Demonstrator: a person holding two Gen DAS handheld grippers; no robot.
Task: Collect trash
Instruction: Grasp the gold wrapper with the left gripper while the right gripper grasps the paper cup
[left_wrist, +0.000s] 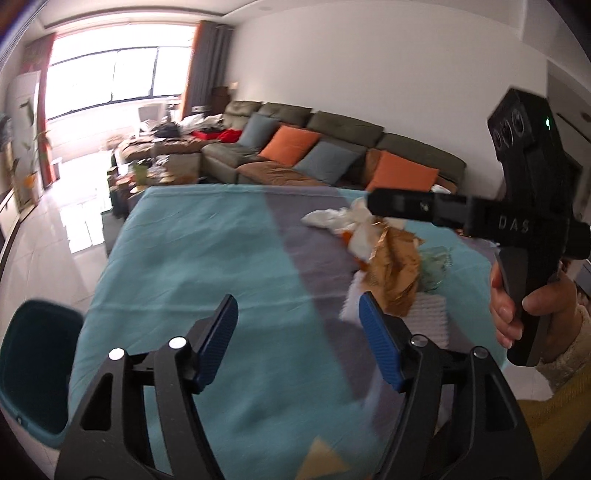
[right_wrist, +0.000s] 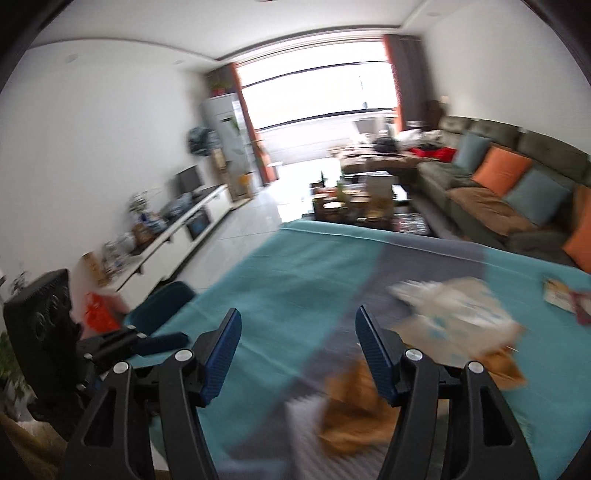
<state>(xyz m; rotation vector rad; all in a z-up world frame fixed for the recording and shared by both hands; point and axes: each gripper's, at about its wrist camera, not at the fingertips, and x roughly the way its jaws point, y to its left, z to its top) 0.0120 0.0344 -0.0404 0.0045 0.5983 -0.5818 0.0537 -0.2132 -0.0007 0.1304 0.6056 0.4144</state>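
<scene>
A heap of trash lies on the right half of the table's teal and grey cloth (left_wrist: 184, 258): crumpled brown paper (left_wrist: 399, 269), white paper (left_wrist: 332, 218) and a white ribbed sheet (left_wrist: 430, 314). My left gripper (left_wrist: 297, 306) hovers open just left of the heap, holding nothing. A hand (left_wrist: 535, 306) holds the right tool's black body (left_wrist: 524, 221) above the heap. In the right wrist view my right gripper (right_wrist: 298, 315) is open and empty over the cloth (right_wrist: 295, 266). The brown paper (right_wrist: 354, 410) lies by its right finger and the white paper (right_wrist: 454, 306) lies beyond. A teal bin (left_wrist: 37, 362) (right_wrist: 162, 306) stands at the table's left edge.
A flat printed packet (right_wrist: 561, 293) lies at the table's far right. Beyond the table are a green sofa (left_wrist: 332, 147) with orange and grey cushions and a cluttered coffee table (right_wrist: 354, 210). A white TV cabinet (right_wrist: 177, 236) lines the left wall. An orange bag (right_wrist: 98, 312) sits on the floor near the bin.
</scene>
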